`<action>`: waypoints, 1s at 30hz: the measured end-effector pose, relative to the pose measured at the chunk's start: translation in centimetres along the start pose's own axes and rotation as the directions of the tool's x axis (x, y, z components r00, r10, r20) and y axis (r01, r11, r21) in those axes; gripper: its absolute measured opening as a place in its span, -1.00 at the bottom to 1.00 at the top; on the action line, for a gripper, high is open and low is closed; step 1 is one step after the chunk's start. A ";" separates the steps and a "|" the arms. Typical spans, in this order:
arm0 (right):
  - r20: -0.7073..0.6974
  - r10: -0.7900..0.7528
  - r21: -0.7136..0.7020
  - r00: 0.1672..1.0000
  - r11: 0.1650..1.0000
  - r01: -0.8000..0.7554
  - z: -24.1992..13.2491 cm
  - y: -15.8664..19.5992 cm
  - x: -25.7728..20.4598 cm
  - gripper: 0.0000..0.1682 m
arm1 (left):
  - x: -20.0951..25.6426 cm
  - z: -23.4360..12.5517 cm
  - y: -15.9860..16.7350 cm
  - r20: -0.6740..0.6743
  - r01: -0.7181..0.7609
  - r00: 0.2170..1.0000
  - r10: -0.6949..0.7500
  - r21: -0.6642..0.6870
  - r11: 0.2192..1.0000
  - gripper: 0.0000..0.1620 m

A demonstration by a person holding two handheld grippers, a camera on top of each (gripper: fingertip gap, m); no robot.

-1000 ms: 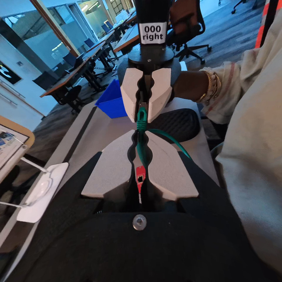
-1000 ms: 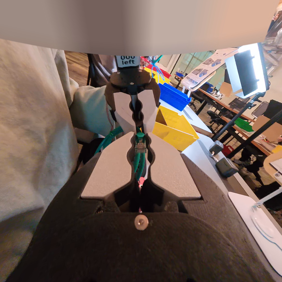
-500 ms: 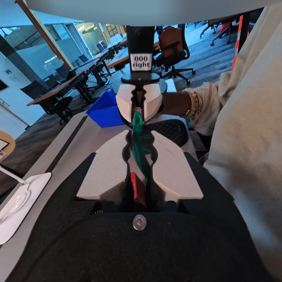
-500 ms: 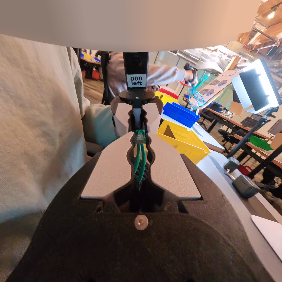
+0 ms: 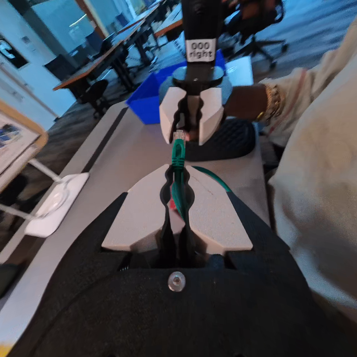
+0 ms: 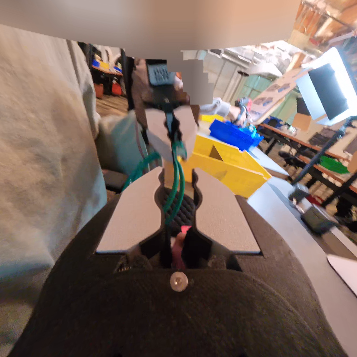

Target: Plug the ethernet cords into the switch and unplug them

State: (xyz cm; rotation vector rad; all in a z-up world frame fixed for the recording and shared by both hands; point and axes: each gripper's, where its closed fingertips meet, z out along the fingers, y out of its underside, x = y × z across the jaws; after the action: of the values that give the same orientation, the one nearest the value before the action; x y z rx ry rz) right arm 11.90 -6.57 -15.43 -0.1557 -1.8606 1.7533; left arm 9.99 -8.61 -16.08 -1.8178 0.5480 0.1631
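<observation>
Now left gripper (image 5: pixel 178 170) jaws pinch green cord (image 5: pixel 178 152) — right gripper (image 6: pixel 177 173) jaws apart.

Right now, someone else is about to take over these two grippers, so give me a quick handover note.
Left gripper: shut on the green cable, gripping it just behind the plug, which points forward and is free.
Right gripper: open and empty. It faces the left one, with the cable's strands hanging between its fingers untouched.
A red object, perhaps the switch, shows below the grippers in both views, mostly hidden.
Done: cable picked up and held by the left gripper alone.
Left: this plug is not in any port; plugging it in, then unplugging, remains.
</observation>
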 end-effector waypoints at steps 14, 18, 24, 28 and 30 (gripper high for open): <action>-0.016 0.281 -0.553 0.960 0.797 -0.243 -0.4 14.2 1.3 -0.30 | -3.2 -7.4 2.9 0.180 0.101 0.980 -0.088 -0.066 0.993 -0.88; 0.036 0.200 -0.616 0.979 0.776 -0.135 -0.6 14.7 1.1 -0.68 | -3.2 -7.1 3.1 0.181 0.081 0.981 -0.066 -0.075 0.994 -0.88; 0.213 -0.081 -0.888 0.974 0.400 0.228 -5.8 13.1 1.6 -0.68 | -3.2 -6.7 3.9 0.178 0.085 0.982 -0.068 -0.093 0.992 -0.88; 0.360 0.063 -0.928 0.931 0.129 0.350 -8.1 13.6 -0.1 -0.67 | -2.8 -5.7 4.0 0.159 0.067 0.986 -0.051 -0.099 0.993 -0.88; 0.372 0.102 -0.925 0.923 0.120 0.360 -7.3 13.8 -0.2 -0.68 | -2.6 -5.6 3.9 0.152 0.061 0.987 -0.046 -0.099 0.993 -0.88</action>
State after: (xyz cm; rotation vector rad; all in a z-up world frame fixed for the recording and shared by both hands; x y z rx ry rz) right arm 11.47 1.59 -28.74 -0.1582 -2.9258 0.0125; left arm 5.07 -13.91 -16.70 -1.9003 0.3909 0.2933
